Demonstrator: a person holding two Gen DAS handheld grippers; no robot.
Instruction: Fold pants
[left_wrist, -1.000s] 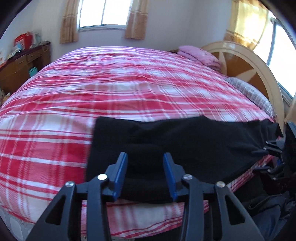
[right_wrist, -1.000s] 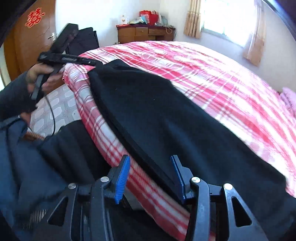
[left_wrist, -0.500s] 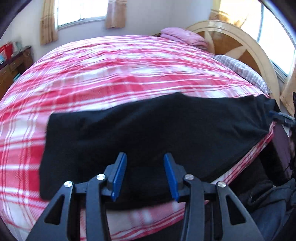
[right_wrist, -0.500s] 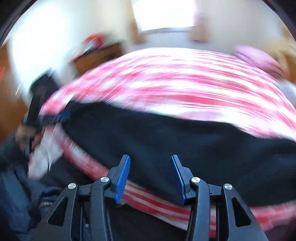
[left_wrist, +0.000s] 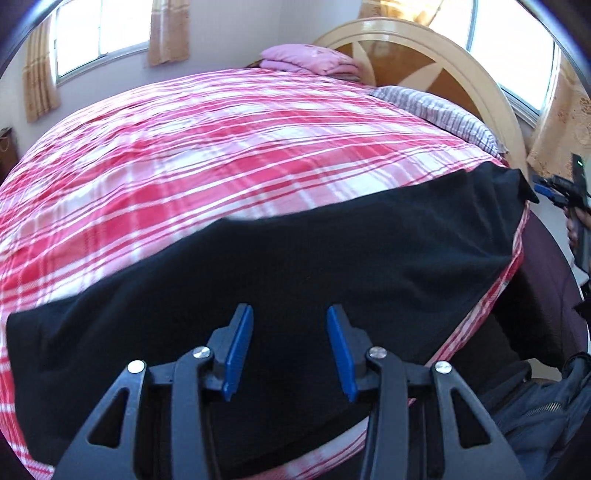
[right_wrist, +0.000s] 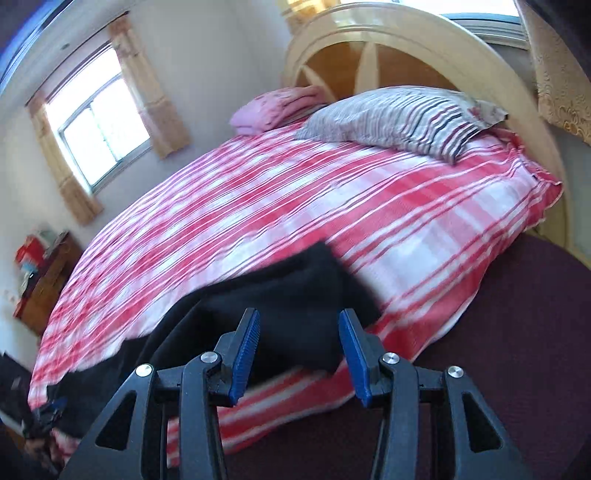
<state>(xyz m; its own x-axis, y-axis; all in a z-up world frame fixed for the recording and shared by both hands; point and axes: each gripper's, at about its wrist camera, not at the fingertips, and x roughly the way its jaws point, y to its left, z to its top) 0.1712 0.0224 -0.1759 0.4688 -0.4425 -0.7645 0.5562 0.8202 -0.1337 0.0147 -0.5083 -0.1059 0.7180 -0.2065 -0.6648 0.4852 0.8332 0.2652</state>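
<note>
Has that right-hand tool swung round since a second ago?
Yes. The right tool has turned toward the headboard: it now faces the striped pillow, where a second ago it faced the dresser and door.

Black pants (left_wrist: 295, 266) lie on a red-and-white plaid bedspread (left_wrist: 221, 147), beside a grey striped pillow (right_wrist: 399, 118).

Pants (left_wrist: 295, 258), pillow (right_wrist: 399, 118) on bed (left_wrist: 221, 147)
</note>
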